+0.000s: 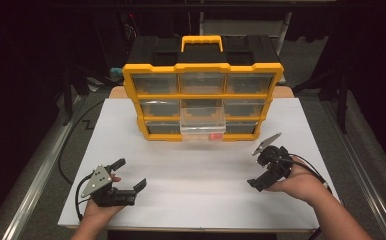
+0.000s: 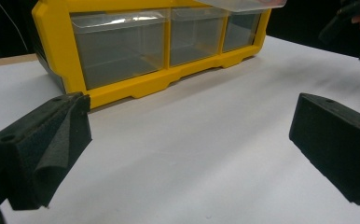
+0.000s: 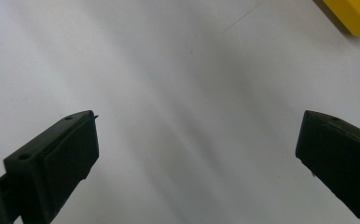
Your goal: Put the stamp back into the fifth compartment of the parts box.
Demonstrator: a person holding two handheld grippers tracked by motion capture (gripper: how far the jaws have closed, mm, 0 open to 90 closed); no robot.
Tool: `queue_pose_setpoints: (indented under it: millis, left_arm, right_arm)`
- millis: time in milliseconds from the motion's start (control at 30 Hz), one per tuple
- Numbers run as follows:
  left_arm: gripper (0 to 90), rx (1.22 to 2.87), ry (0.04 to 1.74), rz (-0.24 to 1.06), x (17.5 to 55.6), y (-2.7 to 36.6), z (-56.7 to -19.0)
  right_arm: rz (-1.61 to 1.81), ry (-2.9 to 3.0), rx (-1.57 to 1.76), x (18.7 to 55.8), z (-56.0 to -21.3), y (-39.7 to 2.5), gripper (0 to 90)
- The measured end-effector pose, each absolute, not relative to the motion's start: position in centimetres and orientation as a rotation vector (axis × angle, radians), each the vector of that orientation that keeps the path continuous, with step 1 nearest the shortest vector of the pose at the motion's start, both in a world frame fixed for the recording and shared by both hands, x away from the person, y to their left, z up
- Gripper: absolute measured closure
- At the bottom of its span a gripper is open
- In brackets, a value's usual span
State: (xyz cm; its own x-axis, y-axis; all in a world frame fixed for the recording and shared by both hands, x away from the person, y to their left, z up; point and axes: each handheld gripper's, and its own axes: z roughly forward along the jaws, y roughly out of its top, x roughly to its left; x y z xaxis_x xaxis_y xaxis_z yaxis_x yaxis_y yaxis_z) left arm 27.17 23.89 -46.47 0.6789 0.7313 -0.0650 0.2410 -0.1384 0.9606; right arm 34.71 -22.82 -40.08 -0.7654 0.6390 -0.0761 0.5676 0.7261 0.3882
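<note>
White tabletop (image 1: 196, 170) before us: both our tongs, left gripper (image 1: 129, 176) and right gripper (image 1: 265, 169), gape released; the pulled-out clear drawer (image 1: 202, 131) lies ahead between them, nearer the right.

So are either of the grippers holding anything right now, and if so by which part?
Nothing is held. The left gripper and right gripper are both open with only bare white table between their jaws.

White table (image 1: 301, 120), grey floor (image 1: 366, 145), seemingly dark surroundings.
</note>
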Motion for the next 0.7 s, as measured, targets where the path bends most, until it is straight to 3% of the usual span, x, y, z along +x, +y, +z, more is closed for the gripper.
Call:
queue_pose_setpoints:
  millis: [367, 700]
  left_arm:
    - [0.3, 1.697, 0.805, 0.509, 27.2, 24.0, -46.5]
    - [0.3, 1.673, 0.819, 0.515, 27.1, 24.5, -46.3]
  right_arm:
    - [1.023, 2.428, 1.082, 33.3, -44.6, -24.8, 0.3]
    - [1.401, 2.110, 1.075, 31.3, -45.3, -24.9, 0.3]
